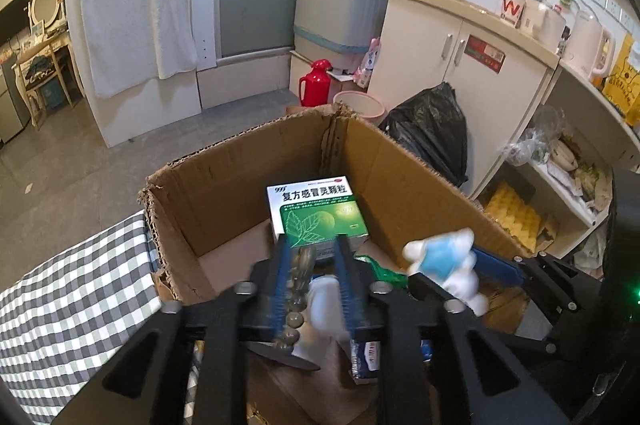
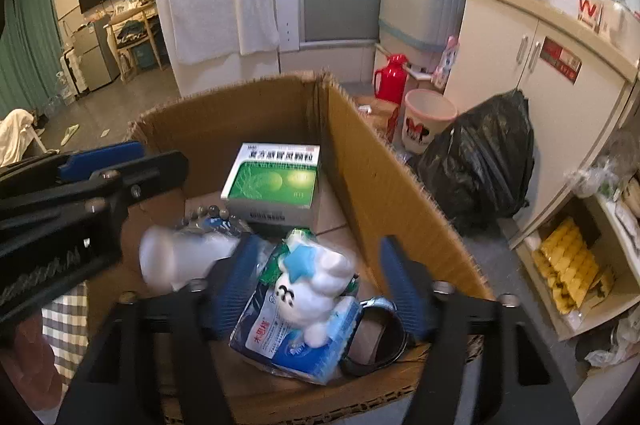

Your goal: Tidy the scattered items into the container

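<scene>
An open cardboard box (image 1: 224, 185) (image 2: 384, 185) holds a green and white medicine box (image 1: 316, 211) (image 2: 276, 181), a blue packet (image 2: 296, 341), a black strap (image 2: 384, 341) and a bead string (image 2: 208, 212). My left gripper (image 1: 312, 257) is over the box, open, with a white bottle (image 1: 324, 309) (image 2: 176, 257) blurred between and below its fingers and the bead string (image 1: 298, 289) by its left finger. My right gripper (image 2: 320, 273) is open; a white plush toy with a blue star (image 2: 316, 289) (image 1: 444, 265) sits between its fingers, seemingly loose.
The box stands on a grey checked cloth (image 1: 72, 301). A black rubbish bag (image 1: 432, 133), a pink bin (image 2: 428, 121), a red flask (image 1: 316, 81) and a white cabinet (image 1: 460, 65) stand to the right. Open shelves (image 1: 560, 193) are at far right.
</scene>
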`<state>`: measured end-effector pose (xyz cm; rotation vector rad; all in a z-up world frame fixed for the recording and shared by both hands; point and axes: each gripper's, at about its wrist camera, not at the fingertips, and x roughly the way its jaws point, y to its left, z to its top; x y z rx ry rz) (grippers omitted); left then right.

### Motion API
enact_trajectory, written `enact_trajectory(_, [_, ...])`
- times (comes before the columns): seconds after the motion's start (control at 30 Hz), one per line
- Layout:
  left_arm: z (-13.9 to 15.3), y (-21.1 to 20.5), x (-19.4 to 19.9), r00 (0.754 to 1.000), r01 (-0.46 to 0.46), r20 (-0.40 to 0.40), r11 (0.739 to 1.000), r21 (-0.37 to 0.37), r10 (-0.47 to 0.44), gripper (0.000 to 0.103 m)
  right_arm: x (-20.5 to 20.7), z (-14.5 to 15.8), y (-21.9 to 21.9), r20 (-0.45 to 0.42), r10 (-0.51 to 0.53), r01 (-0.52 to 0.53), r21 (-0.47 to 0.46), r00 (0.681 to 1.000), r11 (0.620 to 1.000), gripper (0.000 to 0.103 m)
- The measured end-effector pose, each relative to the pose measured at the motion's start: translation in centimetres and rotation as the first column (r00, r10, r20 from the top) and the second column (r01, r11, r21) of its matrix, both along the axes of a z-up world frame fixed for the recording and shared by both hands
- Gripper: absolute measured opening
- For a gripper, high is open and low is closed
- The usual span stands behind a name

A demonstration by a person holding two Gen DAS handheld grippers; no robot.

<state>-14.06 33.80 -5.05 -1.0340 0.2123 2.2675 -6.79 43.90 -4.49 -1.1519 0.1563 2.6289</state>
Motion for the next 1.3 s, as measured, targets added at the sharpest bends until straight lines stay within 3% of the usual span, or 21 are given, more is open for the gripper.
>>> enact_trajectory(0.1, [0.9, -0.3, 0.5, 0.999, -0.005, -0.034, 1.0, 0.016, 0.006, 0.061, 0.4, 1.1, -0.5, -0.033, 0.002, -0.001, 0.025, 0.999, 1.0, 0.073])
enact_trajectory(0.27, [3.0, -1.1, 1.2, 0.996, -0.019, -0.085, 0.999, 0.049, 0.023, 0.076, 0.9, 2.7, -1.3, -0.078, 0.008, -0.006, 0.026, 0.997, 1.0, 0.073])
enact_trajectory(0.53, [5.2, -2.5, 1.4, 0.992, -0.04, -0.118, 0.996, 0.082, 0.049, 0.078, 1.4, 4.6, -2.7, -0.126, 0.033, -0.029, 0.035, 0.991, 0.999, 0.074])
enact_trajectory(0.7, [6.2, -3.8, 1.5, 0.986, -0.066, -0.15, 0.993, 0.097, 0.08, 0.086, 1.5, 5.2, -3.2, -0.147, 0.044, -0.04, 0.028, 0.988, 0.999, 0.075])
enact_trajectory(1.0, [8.2, -7.3, 1.9, 0.963, -0.137, -0.214, 0.981, 0.134, 0.163, 0.103, 1.9, 7.0, -4.4, -0.23, 0.042, -0.037, 0.026, 0.972, 0.999, 0.095])
enact_trajectory(1.13, [9.3, -9.2, 2.2, 0.947, -0.175, -0.243, 0.972, 0.157, 0.209, 0.103, 2.2, 8.0, -5.0, -0.272, 0.041, -0.037, 0.021, 0.961, 0.999, 0.103])
enact_trajectory(1.3, [10.7, -11.5, 2.4, 0.931, -0.209, -0.265, 0.962, 0.177, 0.251, 0.103, 2.3, 9.0, -6.0, -0.309, 0.054, -0.051, 0.019, 0.949, 0.999, 0.103])
